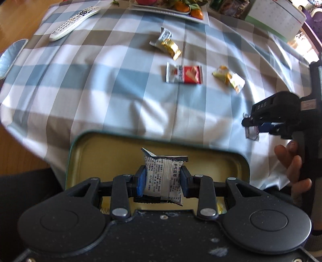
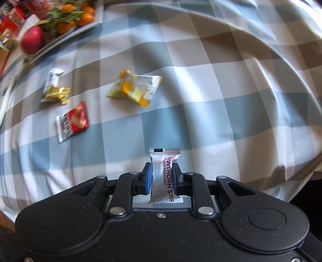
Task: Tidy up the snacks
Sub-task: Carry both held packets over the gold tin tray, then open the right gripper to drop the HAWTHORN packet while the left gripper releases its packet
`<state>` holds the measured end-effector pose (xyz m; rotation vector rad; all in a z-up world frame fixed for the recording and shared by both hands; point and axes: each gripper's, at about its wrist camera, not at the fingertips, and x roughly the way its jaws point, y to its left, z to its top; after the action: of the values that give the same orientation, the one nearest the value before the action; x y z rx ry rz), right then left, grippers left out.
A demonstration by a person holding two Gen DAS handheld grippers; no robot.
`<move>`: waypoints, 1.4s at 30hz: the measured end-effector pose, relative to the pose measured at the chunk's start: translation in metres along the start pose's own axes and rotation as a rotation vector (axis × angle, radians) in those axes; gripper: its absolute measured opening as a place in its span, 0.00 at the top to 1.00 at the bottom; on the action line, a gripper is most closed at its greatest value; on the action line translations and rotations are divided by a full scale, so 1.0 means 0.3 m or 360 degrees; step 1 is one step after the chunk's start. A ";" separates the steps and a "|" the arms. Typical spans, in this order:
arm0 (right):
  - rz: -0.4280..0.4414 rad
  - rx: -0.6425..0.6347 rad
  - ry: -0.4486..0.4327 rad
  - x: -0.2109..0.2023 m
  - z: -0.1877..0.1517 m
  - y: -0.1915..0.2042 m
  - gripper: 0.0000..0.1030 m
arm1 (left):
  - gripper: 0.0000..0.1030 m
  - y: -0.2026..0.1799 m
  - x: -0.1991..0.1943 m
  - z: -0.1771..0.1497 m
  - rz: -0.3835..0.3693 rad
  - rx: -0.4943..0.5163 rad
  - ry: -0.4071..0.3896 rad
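My left gripper (image 1: 162, 181) is shut on a silver snack packet (image 1: 164, 177) with black print, held above an open tin (image 1: 96, 149) with a teal rim and pale yellow inside. My right gripper (image 2: 162, 179) is shut on a white hawthorn strip packet (image 2: 164, 177) over the checked cloth; it also shows at the right of the left wrist view as the right gripper (image 1: 253, 126), a hand behind it. On the cloth lie a red packet (image 1: 186, 74) (image 2: 73, 121), a yellow packet (image 1: 229, 78) (image 2: 134, 88) and a gold-and-white packet (image 1: 167, 43) (image 2: 54, 88).
A checked blue, grey and white tablecloth (image 1: 100, 84) covers the table. A white remote (image 1: 74, 22) lies at the far left, a pale blue dish (image 1: 10, 56) at the left edge. A tray of oranges (image 1: 181, 10) (image 2: 76, 18) and a red fruit (image 2: 32, 40) stands at the back.
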<state>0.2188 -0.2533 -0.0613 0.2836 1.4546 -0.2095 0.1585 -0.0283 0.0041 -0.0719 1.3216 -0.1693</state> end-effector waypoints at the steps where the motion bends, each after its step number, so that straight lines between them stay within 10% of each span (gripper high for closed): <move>1: 0.0022 -0.0027 -0.0031 -0.022 -0.025 0.002 0.72 | 0.67 -0.003 -0.004 -0.021 0.0009 0.0001 -0.0009; 14: 0.0424 -0.0237 -0.0255 -0.188 -0.346 -0.029 0.72 | 0.67 -0.031 -0.015 -0.212 0.0014 0.0024 -0.0008; 42: 0.0230 -0.0499 -0.0262 -0.178 -0.399 0.055 0.67 | 0.66 -0.079 0.020 -0.253 0.0209 0.0109 -0.0075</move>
<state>0.1052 -0.2015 -0.0183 0.1114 1.2757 0.1106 0.0845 -0.0495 -0.0168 0.0685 1.2680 -0.1005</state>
